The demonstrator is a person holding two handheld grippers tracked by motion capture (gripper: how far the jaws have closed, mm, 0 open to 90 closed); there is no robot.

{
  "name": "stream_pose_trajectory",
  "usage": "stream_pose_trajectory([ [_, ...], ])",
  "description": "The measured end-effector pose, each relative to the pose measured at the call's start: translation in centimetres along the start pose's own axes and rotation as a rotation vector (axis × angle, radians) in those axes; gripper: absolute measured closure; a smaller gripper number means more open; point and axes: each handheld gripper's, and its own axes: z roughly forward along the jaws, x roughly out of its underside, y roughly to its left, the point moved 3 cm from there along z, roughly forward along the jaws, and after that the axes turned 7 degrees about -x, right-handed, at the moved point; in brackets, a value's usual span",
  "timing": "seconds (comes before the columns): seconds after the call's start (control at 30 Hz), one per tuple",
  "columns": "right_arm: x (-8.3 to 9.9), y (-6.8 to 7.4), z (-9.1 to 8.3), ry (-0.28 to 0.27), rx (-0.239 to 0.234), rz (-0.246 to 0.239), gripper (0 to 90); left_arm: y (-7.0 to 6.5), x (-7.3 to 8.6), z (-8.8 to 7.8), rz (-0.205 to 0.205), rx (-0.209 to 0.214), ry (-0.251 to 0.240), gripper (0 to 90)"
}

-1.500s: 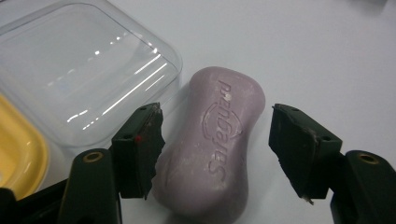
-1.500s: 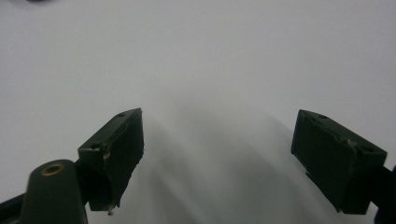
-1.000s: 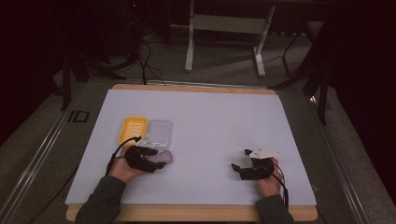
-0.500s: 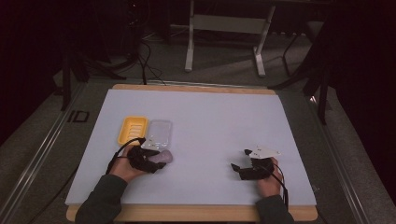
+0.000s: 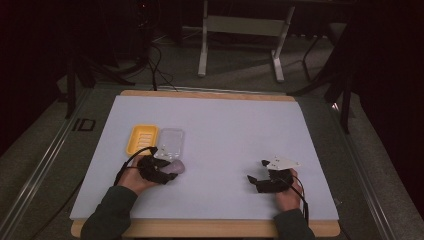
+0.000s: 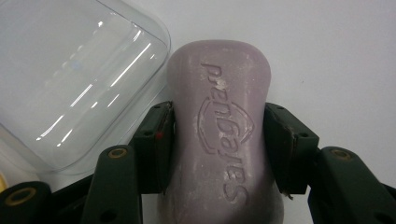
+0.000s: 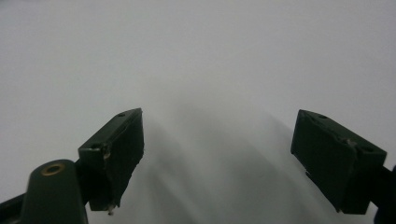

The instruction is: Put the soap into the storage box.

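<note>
Soap, a pale purple bar (image 6: 219,135) with raised lettering on its top face, sits clamped between the two black jaws of the left gripper (image 6: 219,140), which press against its long sides. Its far end reaches out past the jaw tips over the white table (image 5: 225,125). Just off that gripper's left jaw lies a clear plastic lid (image 6: 70,79), its rounded corner almost touching the bar. In the high view a yellow soap dish (image 5: 142,139) lies beside the lid, ahead of the left gripper. The right gripper (image 7: 217,154) rests well apart from all this, jaws spread wide with nothing but bare tabletop between them.
</note>
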Motion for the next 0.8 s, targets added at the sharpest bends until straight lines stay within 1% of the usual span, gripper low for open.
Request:
stream_pose_trajectory([
  [0.17, 0.0, 0.0, 0.0, 0.0, 0.0, 0.0, 16.7, 0.1, 0.01, -0.08, -0.005, 0.009, 0.004, 47.7],
  [0.27, 0.0, 0.0, 0.01, 0.0, 0.0, 0.0, 16.7, 0.08, 0.05, -0.18, 0.004, 0.013, 0.009, 47.8],
  [0.47, -0.01, 0.0, 0.01, 0.001, 0.001, -0.002, 16.7, -0.03, -0.05, -0.17, 0.008, 0.017, 0.007, 47.9],
  [0.8, 0.0, 0.0, 0.01, 0.001, 0.001, -0.003, 16.7, 0.25, -0.1, -0.42, -0.003, 0.016, 0.007, 48.1],
])
